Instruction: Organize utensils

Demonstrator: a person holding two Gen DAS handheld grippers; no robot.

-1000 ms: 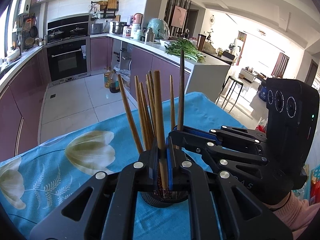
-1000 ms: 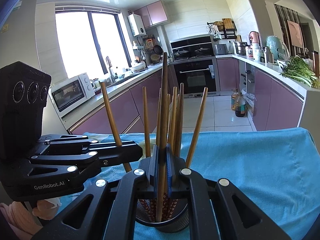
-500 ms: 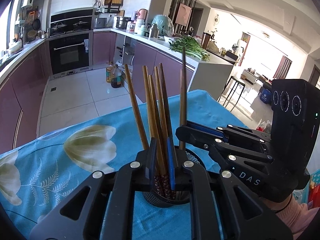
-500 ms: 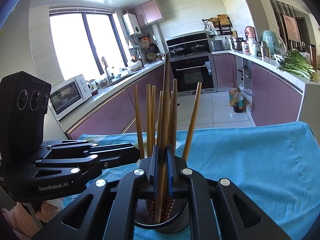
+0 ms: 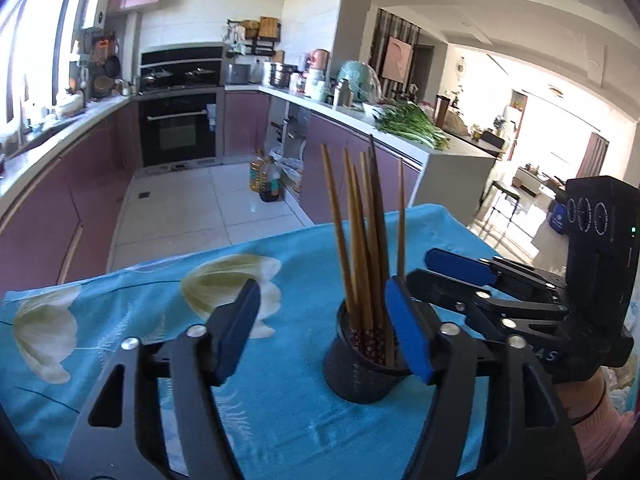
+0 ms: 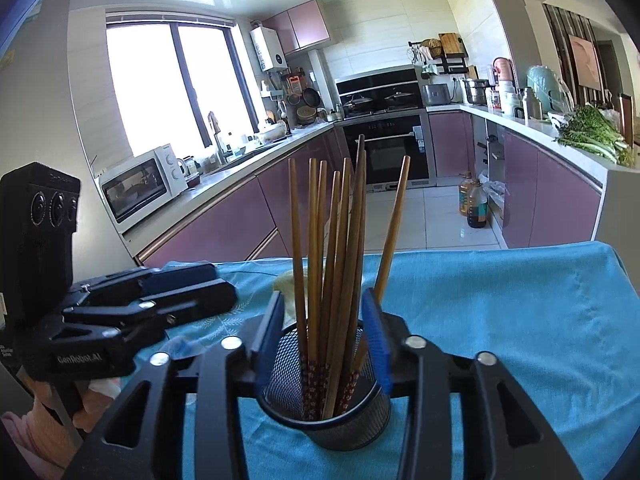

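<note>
Chopsticks (image 6: 340, 264) all stand upright in the holder (image 6: 324, 412), a black mesh cup on the tabletop (image 6: 500, 320) w/ blue cloth. Patterned ends down, plain ends up, one stick leaning off to the right of the bunch.

Right claw (image 6: 324, 340): jaws have just been opening, now apart, blue pads either side of the bunch above the cup rim. Sticks sit between the pads but nothing pressed; looks like a clean release.

Left claw (image 5: 320, 332): jaws also just opened, wide apart. The cup sits toward its right pad, left pad well clear over the cloth. Not gripping anything. In the left cam the right claw (image 5: 440, 276) shows from the side, just beside the sticks.

Progress, as a judgement: both sticks dropped in, so this pair looks done. No loose utensils visible on the cloth in either cam, so prob near the end, though tabletop behind the cams is unseen. Left to do: back both claws away w/o knocking the cup.

Bkgd: kitchen, oven (image 6: 384, 148), microwave (image 6: 140, 188), greens (image 6: 596, 136).
</note>
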